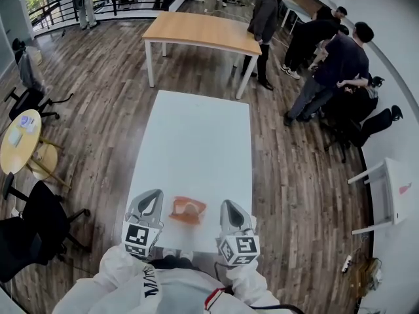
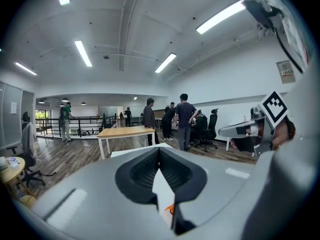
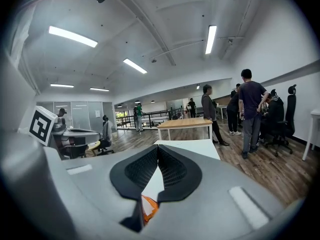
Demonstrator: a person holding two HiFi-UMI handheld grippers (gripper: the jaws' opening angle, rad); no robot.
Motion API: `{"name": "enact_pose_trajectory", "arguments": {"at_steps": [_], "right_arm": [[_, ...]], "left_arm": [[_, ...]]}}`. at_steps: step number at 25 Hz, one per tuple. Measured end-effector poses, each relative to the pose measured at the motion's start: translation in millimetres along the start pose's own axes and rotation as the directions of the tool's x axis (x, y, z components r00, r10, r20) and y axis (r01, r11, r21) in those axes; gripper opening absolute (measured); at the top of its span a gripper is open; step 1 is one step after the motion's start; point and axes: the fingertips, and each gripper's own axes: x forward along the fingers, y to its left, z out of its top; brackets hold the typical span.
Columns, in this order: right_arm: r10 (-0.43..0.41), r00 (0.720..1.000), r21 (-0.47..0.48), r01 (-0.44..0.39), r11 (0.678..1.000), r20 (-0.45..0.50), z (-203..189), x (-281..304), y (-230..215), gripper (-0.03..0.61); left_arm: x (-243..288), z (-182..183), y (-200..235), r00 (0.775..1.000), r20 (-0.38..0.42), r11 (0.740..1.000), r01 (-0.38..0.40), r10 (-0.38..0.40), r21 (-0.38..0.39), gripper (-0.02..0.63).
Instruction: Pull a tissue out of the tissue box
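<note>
An orange tissue box [image 1: 187,210] sits near the front edge of the long white table [image 1: 196,142], with a pale tissue showing at its top opening. My left gripper [image 1: 152,196] hovers just left of the box and my right gripper [image 1: 229,206] just right of it, both apart from it. In the left gripper view the jaws [image 2: 160,149] meet at their tips with nothing between them, and a sliver of the orange box [image 2: 171,210] shows below. The right gripper [image 3: 158,148] is likewise shut and empty, the box [image 3: 148,207] peeking under it.
A wooden table [image 1: 203,31] stands beyond the white one. Several people [image 1: 327,64] gather at the back right. Black office chairs [image 1: 39,221] and a round yellow table [image 1: 19,139] are at the left, a white desk [image 1: 396,188] at the right.
</note>
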Motion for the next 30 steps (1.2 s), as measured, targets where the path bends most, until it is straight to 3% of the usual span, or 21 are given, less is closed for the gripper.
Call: {"name": "enact_pose_trajectory", "arguments": {"at_steps": [8, 14, 20, 30], "right_arm": [[0.043, 0.996, -0.016, -0.044, 0.999, -0.078, -20.9, 7.6, 10.6, 0.028], [0.083, 0.981, -0.059, -0.095, 0.994, -0.175, -45.4, 17.6, 16.9, 0.092], [0.16, 0.947, -0.112, -0.197, 0.974, -0.279, -64.2, 26.3, 32.3, 0.15], [0.231, 0.89, -0.222, -0.335, 0.915, -0.393, -93.8, 41.6, 49.0, 0.189]], "left_arm": [[-3.6, -6.0, 0.8, 1.0, -0.005, 1.0, 0.003, -0.003, -0.005, 0.0], [-3.3, -7.5, -3.1, 1.0, -0.014, 1.0, 0.013, -0.013, -0.007, 0.0], [-5.5, -8.3, -4.2, 1.0, -0.013, 1.0, 0.015, -0.015, -0.012, 0.0], [-9.3, -7.0, -4.4, 1.0, -0.007, 1.0, 0.003, -0.003, -0.02, 0.0]]}}
